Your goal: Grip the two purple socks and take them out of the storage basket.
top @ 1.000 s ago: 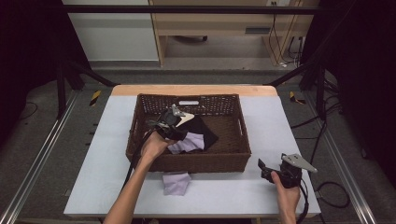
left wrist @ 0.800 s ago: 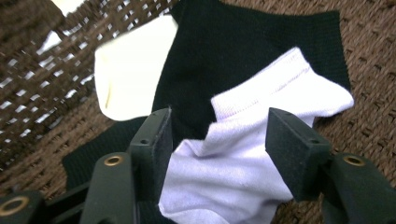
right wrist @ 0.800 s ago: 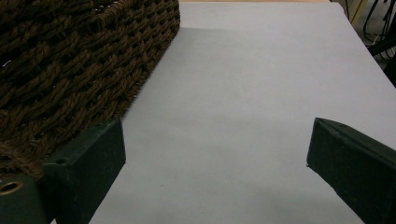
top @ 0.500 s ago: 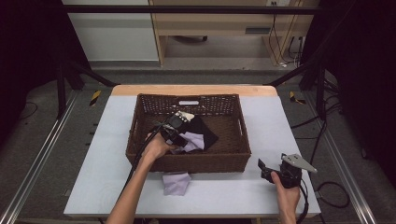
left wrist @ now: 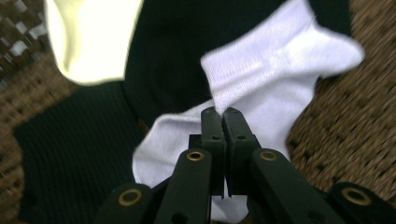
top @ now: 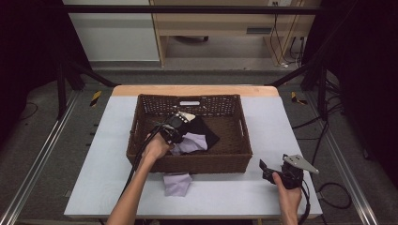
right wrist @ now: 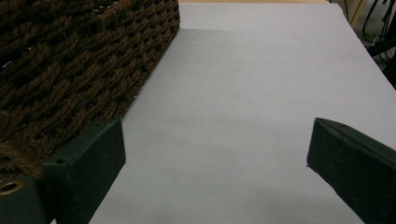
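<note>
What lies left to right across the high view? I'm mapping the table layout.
Left hand → left gripper, in the wicker basket → right gripper on the table → grey plate.

Lab: black-curtained rig, floor rails (top: 40, 154), trailing cables (top: 328, 136).

I note the basket (top: 141, 140) is coarse brown wicker. The sock (left wrist: 280, 74) is ribbed white knit cloth; the table (right wrist: 261, 93) is smooth and matt.
</note>
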A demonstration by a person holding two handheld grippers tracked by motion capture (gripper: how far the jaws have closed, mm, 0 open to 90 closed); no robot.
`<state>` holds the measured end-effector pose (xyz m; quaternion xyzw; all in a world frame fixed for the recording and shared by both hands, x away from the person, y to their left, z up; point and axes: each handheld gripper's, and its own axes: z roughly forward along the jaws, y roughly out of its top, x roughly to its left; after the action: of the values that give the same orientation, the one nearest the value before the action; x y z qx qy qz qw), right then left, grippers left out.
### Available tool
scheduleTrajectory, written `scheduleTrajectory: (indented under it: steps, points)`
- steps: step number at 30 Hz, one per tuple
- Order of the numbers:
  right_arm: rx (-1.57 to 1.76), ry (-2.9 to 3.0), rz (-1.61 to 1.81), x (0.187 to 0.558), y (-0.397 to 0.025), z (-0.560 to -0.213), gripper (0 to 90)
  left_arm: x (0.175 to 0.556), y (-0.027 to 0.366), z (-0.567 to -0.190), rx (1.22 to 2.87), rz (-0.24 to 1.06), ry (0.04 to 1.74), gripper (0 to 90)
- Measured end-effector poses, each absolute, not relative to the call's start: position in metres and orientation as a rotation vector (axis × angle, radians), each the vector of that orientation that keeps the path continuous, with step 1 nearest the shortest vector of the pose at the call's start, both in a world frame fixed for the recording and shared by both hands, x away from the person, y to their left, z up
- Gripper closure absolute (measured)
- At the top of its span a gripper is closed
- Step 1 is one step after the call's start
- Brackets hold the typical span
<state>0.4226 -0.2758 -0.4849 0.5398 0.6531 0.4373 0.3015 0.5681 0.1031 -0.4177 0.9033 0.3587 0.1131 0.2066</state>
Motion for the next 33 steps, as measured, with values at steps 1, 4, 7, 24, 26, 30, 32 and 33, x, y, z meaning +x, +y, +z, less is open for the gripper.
scheduleTrajectory:
  steps: [1, 4, 7, 24, 26, 30, 32, 33]
  points:
    - [1.429, 1.732, 1.16, 0.423, -0.276, -0.485, 4.8, 0.567, 0.104, -0.415, 2.497, 0.333, 0.99, 88.0]
    - [1.433, 1.731, 1.164, 0.422, -0.276, -0.485, 4.9, 0.565, 0.108, -0.41, 2.438, 0.388, 0.984, 88.5]
    - [1.434, 1.729, 1.167, 0.423, -0.276, -0.485, 4.9, 0.564, 0.109, -0.407, 2.403, 0.408, 0.973, 88.7]
    - [1.43, 1.731, 1.167, 0.423, -0.276, -0.485, 4.9, 0.544, 0.133, -0.377, 2.05, 0.522, 0.818, 88.7]
    - [1.433, 1.733, 1.168, 0.423, -0.276, -0.485, 4.8, 0.541, 0.137, -0.371, 2.003, 0.535, 0.815, 88.6]
    - [1.43, 1.73, 1.168, 0.423, -0.276, -0.485, 4.9, 0.534, 0.145, -0.357, 1.925, 0.542, 0.796, 88.7]
    - [1.429, 1.73, 1.167, 0.423, -0.276, -0.485, 4.9, 0.529, 0.148, -0.351, 1.908, 0.542, 0.779, 88.6]
    - [1.43, 1.73, 1.165, 0.423, -0.276, -0.485, 4.8, 0.525, 0.15, -0.348, 1.893, 0.544, 0.773, 88.6]
